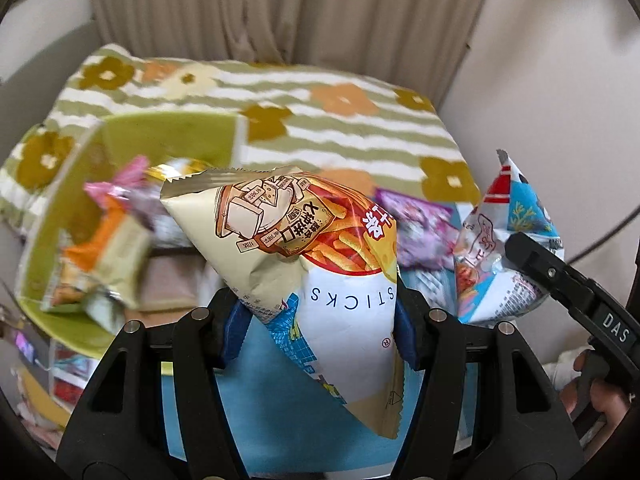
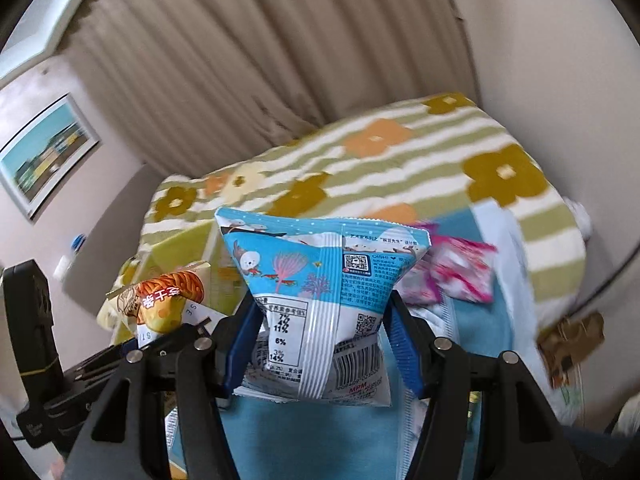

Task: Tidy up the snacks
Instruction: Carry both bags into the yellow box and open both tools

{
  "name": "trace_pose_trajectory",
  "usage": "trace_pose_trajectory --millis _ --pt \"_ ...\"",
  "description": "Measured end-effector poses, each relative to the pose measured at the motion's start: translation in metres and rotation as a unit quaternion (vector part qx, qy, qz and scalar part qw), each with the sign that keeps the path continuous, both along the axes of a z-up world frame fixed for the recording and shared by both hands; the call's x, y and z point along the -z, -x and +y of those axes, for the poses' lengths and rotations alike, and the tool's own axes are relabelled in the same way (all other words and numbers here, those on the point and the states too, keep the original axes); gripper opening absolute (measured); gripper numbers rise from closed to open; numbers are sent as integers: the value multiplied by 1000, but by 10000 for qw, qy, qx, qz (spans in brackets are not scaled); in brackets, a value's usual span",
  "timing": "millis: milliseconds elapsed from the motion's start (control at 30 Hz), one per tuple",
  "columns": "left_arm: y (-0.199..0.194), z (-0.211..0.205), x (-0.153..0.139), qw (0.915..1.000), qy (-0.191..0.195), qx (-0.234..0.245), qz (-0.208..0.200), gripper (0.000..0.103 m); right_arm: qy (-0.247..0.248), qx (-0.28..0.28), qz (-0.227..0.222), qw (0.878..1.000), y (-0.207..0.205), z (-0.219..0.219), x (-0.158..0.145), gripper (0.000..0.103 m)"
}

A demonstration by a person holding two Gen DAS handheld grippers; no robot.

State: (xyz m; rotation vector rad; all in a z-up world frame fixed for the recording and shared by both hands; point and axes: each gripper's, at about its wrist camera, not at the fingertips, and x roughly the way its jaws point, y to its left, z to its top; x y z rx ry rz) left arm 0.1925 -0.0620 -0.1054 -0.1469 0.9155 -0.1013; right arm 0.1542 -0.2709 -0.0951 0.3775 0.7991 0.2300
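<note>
At nine o'clock of the left wrist view, a green box [image 1: 52,216] is seen, blurred, with several small snack packets [image 1: 100,248] lying inside it. At the centre of that view, the left gripper [image 1: 320,320] is pinched on a cream and white packet of cheese sticks [image 1: 304,248], whose lower part is pressed between the blue pads [image 1: 236,332] while its printed top stands tilted above them. Behind it, at one o'clock, a purple packet [image 1: 420,232] is seen on a blue cloth [image 1: 260,412]. At three o'clock, a blue and white packet [image 1: 508,236] is held up by the right gripper [image 1: 532,256], seen from the side. A bed cover with green stripes and flowers [image 1: 320,120] fills the background, with a beige curtain [image 1: 280,8] at twelve o'clock.

Across the right wrist view, the cheese sticks packet [image 2: 164,300] is seen at nine o'clock. At the centre, the right gripper [image 2: 320,344] is closed on the blue and white packet [image 2: 320,292], squeezed at its waist by the blue pads. Pink packets [image 2: 460,276] are seen at two o'clock on the blue cloth.
</note>
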Motion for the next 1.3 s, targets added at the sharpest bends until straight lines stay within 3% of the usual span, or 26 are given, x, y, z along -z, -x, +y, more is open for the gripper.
trace_pose_trajectory --millis 267,600,833,967,1067,1300 --pt "4 100 -25 9975 -52 -651 -282 56 85 -908 -299 9954 -16 89 -24 56" --pt "-24 212 -11 9974 -184 -700 -2 56 328 -1456 -201 9886 -40 206 -20 56" --pt "-51 250 1 9989 -67 -444 105 56 614 -1542 238 9858 -51 256 2 57" --pt "-66 264 10 9995 -5 -236 229 56 824 -1423 566 9848 -52 275 22 68" --pt "-78 266 16 9995 41 -64 314 56 782 -1288 696 9861 -53 278 32 85" --pt "-107 263 26 9984 37 376 429 56 908 -879 808 9887 -57 283 38 86"
